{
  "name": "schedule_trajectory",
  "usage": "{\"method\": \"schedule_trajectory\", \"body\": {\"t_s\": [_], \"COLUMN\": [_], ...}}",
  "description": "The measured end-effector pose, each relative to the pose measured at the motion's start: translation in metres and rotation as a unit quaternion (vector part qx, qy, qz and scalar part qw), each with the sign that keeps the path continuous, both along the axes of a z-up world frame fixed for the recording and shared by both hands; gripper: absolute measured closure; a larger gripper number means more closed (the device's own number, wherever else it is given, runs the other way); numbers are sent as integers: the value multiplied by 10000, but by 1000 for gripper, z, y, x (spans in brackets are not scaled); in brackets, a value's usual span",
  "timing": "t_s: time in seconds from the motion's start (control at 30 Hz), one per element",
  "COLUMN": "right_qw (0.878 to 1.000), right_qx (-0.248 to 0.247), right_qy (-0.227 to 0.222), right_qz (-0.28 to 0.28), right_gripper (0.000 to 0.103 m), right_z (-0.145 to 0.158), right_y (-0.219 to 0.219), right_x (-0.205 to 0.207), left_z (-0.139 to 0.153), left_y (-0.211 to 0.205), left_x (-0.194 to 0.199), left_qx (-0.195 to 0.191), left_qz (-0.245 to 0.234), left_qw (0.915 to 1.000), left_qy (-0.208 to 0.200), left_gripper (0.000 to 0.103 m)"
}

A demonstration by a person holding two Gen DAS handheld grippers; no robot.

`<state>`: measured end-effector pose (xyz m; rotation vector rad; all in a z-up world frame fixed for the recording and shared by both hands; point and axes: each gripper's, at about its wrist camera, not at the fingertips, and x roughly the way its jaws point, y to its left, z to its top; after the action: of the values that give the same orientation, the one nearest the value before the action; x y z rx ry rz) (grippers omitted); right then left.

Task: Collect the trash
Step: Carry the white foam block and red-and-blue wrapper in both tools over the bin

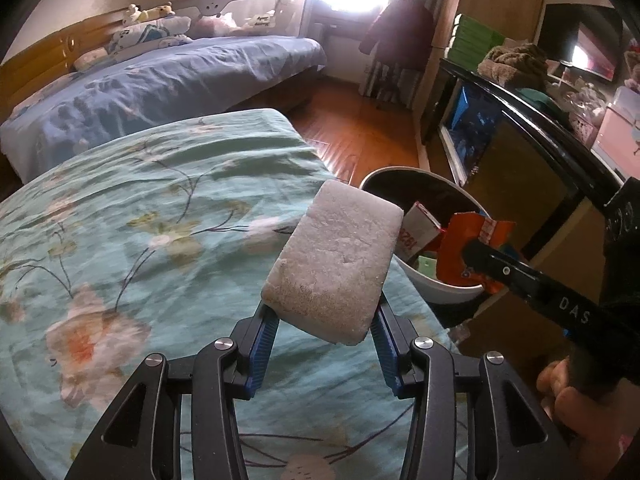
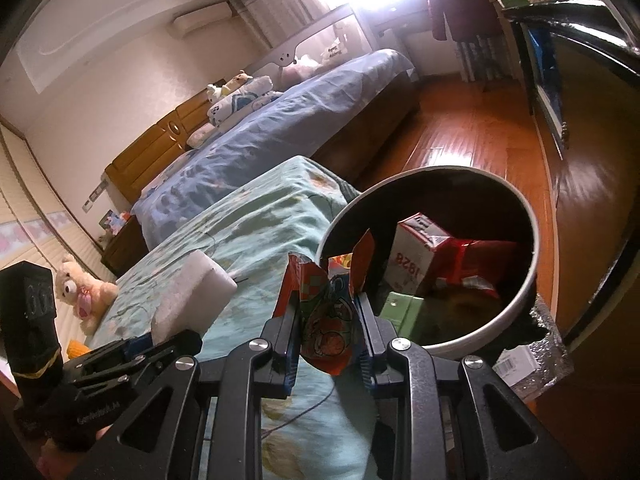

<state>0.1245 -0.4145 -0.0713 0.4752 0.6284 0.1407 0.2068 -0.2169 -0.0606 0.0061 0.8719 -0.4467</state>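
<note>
Beside the floral bed (image 1: 168,200), the bin (image 2: 520,312) already holds a carton (image 2: 416,256). Left tongs (image 1: 326,320) clamp a foam block (image 1: 336,256); right tongs (image 2: 328,320) pinch an orange wrapper (image 2: 324,304) near the rim. Both drops remain.

The white-and-red carton (image 2: 416,256) lying in the trash bin (image 2: 516,312) shows "1928", printed upside down in red on its white face. The black arm of the right gripper (image 1: 472,252) carries the pale letters "DAS", cut off at the edge. Small lettering on the left gripper's (image 2: 176,332) body is too blurred to read.
</note>
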Motion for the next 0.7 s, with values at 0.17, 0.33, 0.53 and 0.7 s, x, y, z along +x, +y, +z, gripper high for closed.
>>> {"method": "schedule_trajectory", "body": {"t_s": [0.17,0.33,0.53,0.7], "right_qw": [10000,9999,9998,9996], "right_qx": [-2,-15,-25,-19], "right_qy": [27,16,1,-21], "right_qz": [-78,-137,-204,-280], "right_gripper": [77,77,77,76], "right_z": [-1,1,3,5], "right_y": [-8,-14,-20,-28], "right_x": [-1,-2,-2,-2], "left_z": [-1,-1,0,0], "left_y": [-9,-18,-28,-35], "left_x": [2,4,6,8], "left_qx": [50,69,114,130], "left_qz": [-91,-170,-249,-307], "left_qw": [9999,9998,9996,9994], "left_qy": [-15,-35,-69,-93], "left_gripper": [59,59,59,59]}}
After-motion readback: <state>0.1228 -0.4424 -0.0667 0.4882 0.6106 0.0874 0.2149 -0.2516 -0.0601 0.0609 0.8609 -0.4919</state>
